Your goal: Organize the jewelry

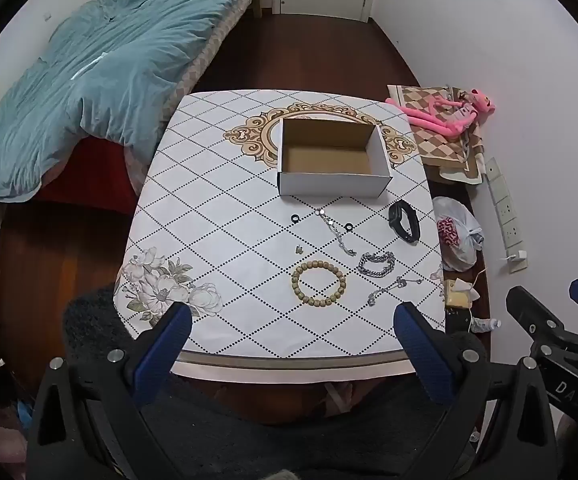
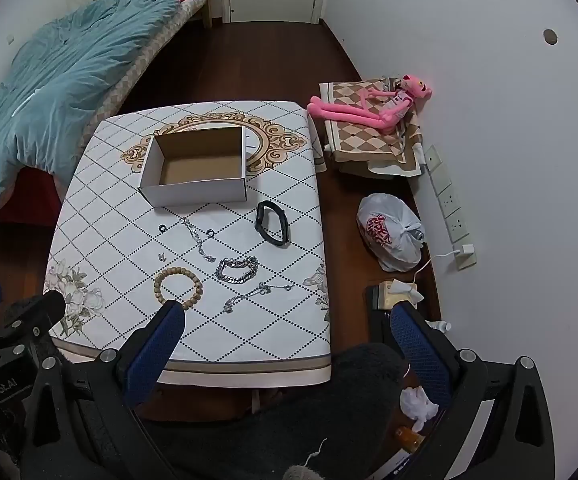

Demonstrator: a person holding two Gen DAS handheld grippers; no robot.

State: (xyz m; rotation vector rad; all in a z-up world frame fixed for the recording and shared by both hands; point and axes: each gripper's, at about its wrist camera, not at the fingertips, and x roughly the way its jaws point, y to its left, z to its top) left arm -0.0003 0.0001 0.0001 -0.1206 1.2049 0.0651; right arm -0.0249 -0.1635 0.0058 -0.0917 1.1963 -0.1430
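I'm holding both tongs wide open with nothing in them, my left gripper [image 1: 293,320] and right gripper [image 2: 287,320] hanging low in frame over the near edge of the table [image 1: 209,208]. The cardboard box [image 1: 333,160] is sitting open near the top middle, and below it the jewelry is lying loose: black band [image 1: 404,222], wooden bead bracelet [image 1: 318,283], chunky silver chain [image 1: 376,264], thin chains.

1 box [image 1: 334,185], 2 black rings [image 1: 296,219], 1 watch [image 1: 404,222], 1 beaded bracelet [image 1: 318,283], 3 chains [image 1: 376,264]
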